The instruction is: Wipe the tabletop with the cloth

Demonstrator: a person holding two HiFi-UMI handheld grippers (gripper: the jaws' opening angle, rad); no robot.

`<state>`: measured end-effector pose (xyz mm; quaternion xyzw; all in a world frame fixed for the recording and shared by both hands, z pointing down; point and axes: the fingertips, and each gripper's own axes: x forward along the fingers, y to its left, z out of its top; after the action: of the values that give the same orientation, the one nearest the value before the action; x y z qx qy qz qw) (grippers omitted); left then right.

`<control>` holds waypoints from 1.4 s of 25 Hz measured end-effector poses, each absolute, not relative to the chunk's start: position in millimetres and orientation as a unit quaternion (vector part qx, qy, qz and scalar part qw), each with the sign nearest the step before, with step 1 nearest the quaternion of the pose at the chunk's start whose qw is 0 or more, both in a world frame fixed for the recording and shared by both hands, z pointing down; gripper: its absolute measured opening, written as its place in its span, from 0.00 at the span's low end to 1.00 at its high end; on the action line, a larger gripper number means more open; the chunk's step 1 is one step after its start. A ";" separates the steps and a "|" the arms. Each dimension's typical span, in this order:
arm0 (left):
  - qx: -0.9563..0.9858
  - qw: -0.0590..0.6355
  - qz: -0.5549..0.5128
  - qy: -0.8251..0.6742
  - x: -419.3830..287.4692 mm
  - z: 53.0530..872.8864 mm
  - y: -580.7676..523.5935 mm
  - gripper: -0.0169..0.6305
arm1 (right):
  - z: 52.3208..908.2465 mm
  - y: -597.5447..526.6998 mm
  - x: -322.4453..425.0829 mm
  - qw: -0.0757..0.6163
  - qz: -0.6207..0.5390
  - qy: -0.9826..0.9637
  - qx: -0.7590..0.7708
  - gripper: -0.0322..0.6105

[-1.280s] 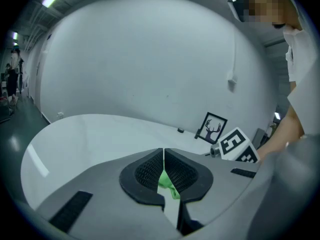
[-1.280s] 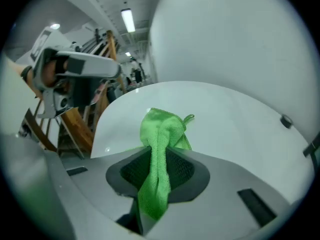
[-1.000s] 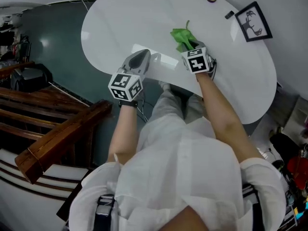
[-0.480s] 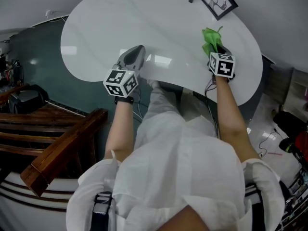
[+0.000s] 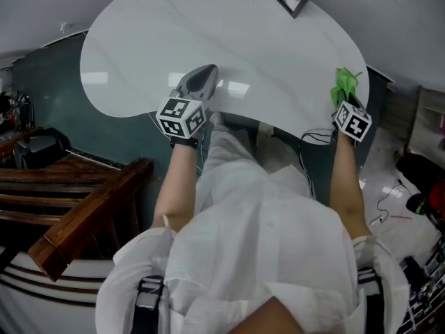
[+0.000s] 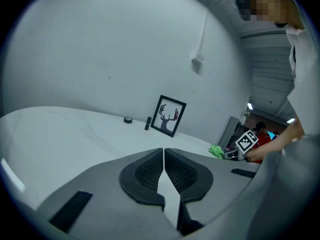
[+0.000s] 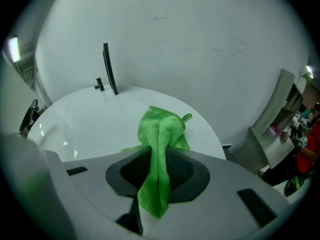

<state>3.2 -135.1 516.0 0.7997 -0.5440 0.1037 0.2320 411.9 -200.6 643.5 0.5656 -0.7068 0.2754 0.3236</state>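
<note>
- Right hand-held gripper (image 5: 342, 101) clamps the green cloth (image 5: 345, 83) at the right edge of the white surface (image 5: 208, 33)
- Left hand-held gripper (image 5: 197, 82) closed on nothing, at the near edge
- Wiping probably under way; the share left cannot be judged

Grey wall (image 5: 393, 19), teal floor (image 5: 49, 75), wooden furniture (image 5: 90, 207).

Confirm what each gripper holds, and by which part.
Right gripper clamps the green cloth by its bunched middle, ends free either side of the jaws. Left gripper: jaws together, empty.
</note>
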 end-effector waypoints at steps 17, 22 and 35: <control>0.773 0.253 0.085 -0.576 -84.7 511.6 -83.8 0.06 | 637.6 -168.8 251.7 0.322 0.261 -0.712 0.567 0.17; 0.773 0.254 0.080 -0.576 -122.3 509.6 -68.5 0.06 | 633.1 -169.6 126.0 0.332 0.231 -0.761 0.507 0.17; 0.780 0.254 0.104 -0.562 -186.7 516.6 -33.8 0.06 | 621.7 -74.8 -107.5 0.350 0.171 -0.867 0.311 0.17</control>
<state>-186.7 -33.8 516.6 0.7800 -0.5623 0.1043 0.2542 -107.5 -74.8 621.7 0.3113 -0.8667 0.1711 0.3501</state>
